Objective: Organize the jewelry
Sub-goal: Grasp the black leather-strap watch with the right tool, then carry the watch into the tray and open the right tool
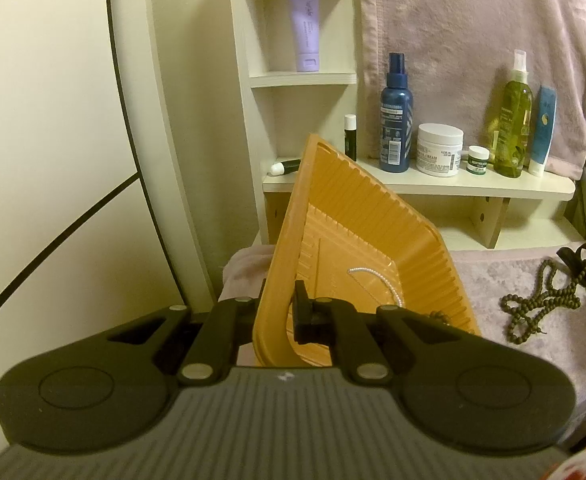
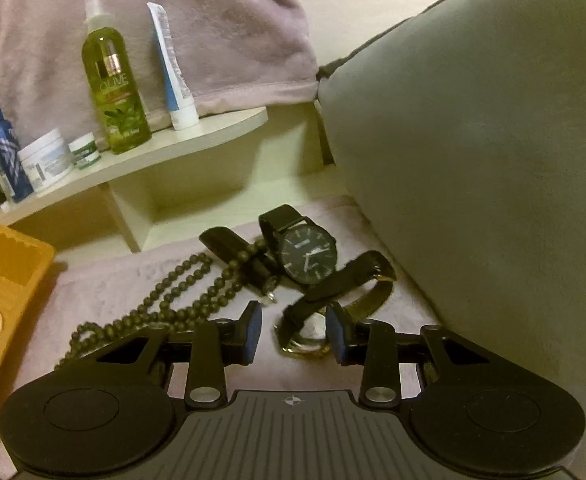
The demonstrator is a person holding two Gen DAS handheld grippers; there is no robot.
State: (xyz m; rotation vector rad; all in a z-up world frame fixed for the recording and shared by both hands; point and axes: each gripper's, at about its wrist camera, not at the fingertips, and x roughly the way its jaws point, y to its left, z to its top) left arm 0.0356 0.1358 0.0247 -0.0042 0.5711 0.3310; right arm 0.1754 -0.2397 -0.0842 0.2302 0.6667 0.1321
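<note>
My left gripper [image 1: 283, 312] is shut on the near rim of an orange ribbed tray [image 1: 373, 220] and holds it tilted up. A white beaded chain [image 1: 373, 272] lies inside the tray. On the pink towel to the right lies a dark bead necklace [image 1: 541, 304]. In the right wrist view my right gripper [image 2: 295, 330] stands open just above the towel, its fingers on either side of a gold-cased watch [image 2: 305, 340] without pressing on it. A black watch [image 2: 308, 256] lies just beyond, overlapping the bead necklace [image 2: 181, 300]. The tray's corner [image 2: 9, 264] shows at left.
A white shelf [image 1: 473, 188] behind holds a blue bottle [image 1: 395, 120], a white jar [image 1: 439, 150], an olive-green spray bottle [image 2: 113, 84] and a tube [image 2: 173, 68]. A grey cushion [image 2: 473, 160] fills the right side. A pink towel [image 1: 473, 40] hangs behind the shelf.
</note>
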